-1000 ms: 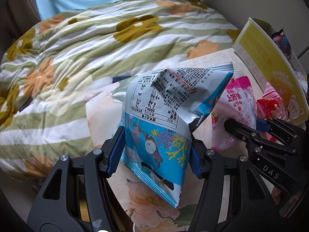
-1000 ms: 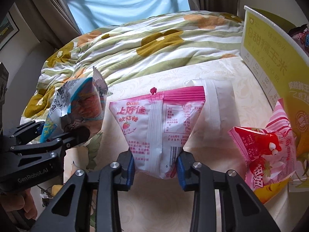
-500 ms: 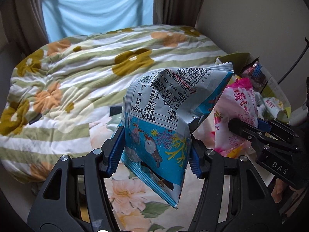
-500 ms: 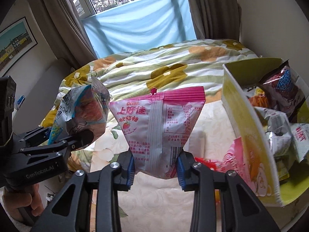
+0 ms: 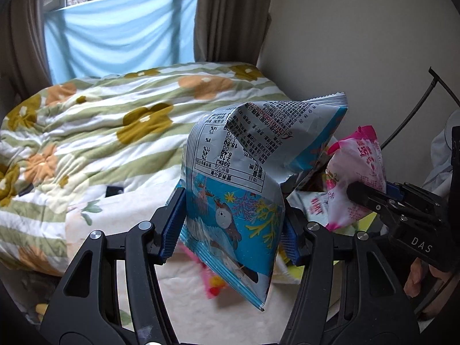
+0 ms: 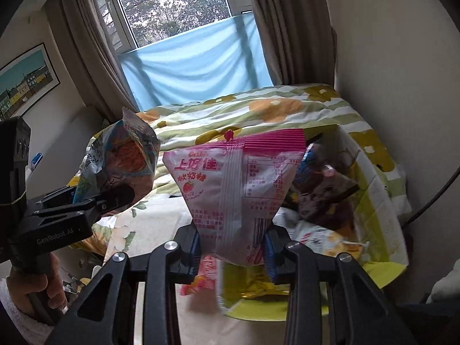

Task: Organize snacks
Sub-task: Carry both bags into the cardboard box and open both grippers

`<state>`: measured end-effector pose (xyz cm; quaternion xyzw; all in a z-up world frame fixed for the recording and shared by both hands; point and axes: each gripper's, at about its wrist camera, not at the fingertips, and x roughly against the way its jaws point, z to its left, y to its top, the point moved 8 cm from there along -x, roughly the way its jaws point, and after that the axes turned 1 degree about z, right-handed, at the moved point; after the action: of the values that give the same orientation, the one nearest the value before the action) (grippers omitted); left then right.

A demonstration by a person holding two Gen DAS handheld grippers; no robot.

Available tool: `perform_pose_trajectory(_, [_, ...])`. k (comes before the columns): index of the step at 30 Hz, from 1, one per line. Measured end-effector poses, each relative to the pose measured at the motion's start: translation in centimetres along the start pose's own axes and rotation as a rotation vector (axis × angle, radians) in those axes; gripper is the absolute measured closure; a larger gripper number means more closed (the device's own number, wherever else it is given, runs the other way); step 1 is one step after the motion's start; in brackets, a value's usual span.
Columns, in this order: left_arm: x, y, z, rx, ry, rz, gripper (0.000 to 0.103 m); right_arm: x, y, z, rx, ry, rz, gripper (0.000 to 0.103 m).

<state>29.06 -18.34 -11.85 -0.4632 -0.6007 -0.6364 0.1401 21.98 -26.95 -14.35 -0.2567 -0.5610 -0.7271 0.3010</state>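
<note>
My left gripper [image 5: 231, 227] is shut on a blue and silver snack bag [image 5: 247, 178] and holds it up in the air. It also shows in the right wrist view [image 6: 123, 161], at the left. My right gripper [image 6: 233, 241] is shut on a pink and white snack bag [image 6: 238, 189], lifted over the near edge of a yellow-green cardboard box [image 6: 373, 201] with several snack packs in it. In the left wrist view the pink bag [image 5: 356, 172] hangs at the right, in the right gripper [image 5: 371, 198].
A pink snack pack [image 6: 198, 281] lies on the floral table cloth [image 6: 149, 230] below the right gripper. A bed with a flowered green-striped quilt [image 5: 100, 132] lies behind. A wall [image 6: 402, 57] stands close on the right.
Both grippers have risen with their bags and swung right, toward the box. The box interior now sits right behind the pink bag.
</note>
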Motion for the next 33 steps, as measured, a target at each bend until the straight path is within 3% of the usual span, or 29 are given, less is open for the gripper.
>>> perform_pose_trajectory(6, [-4.7,0.1,-8.0,0.021,-0.033,0.026,0.048,2.0,0.9,-7.4,-0.009,-0.028,-0.014,0.071])
perform_pose_trajectory(10, [-7.5,-0.6,-10.3,0.065,-0.016,0.058,0.044,2.3,1.1,-10.5,0.003,-0.031,-0.001,0.071])
perform_pose_trajectory(12, [-8.5,-1.0,-10.9,0.088,0.0,0.072,0.033,2.3,1.0,-11.7,0.005,-0.024,0.013,0.071])
perform_pose_trajectory(13, [-8.9,-1.2,-11.0,0.098,0.013,0.08,0.013,2.4,0.9,-12.1,0.007,-0.02,0.018,0.07])
perform_pose_trajectory(14, [-9.0,-1.3,-10.9,0.11,0.03,0.078,0.0,2.3,0.8,-12.5,0.009,-0.014,0.025,0.071])
perform_pose_trajectory(31, [-3.6,-3.9,-7.6,0.177,0.183,0.063,0.0,0.3,1.0,-14.7,0.05,0.116,0.131,0.07])
perform_pose_trajectory(32, [-3.3,-4.0,-7.5,0.179,0.193,0.061,0.0,-0.1,1.1,-14.6,0.053,0.117,0.149,0.068])
perform_pose_trajectory(33, [-3.1,-4.1,-7.4,0.182,0.202,0.06,0.0,-0.5,1.0,-14.4,0.057,0.121,0.169,0.058])
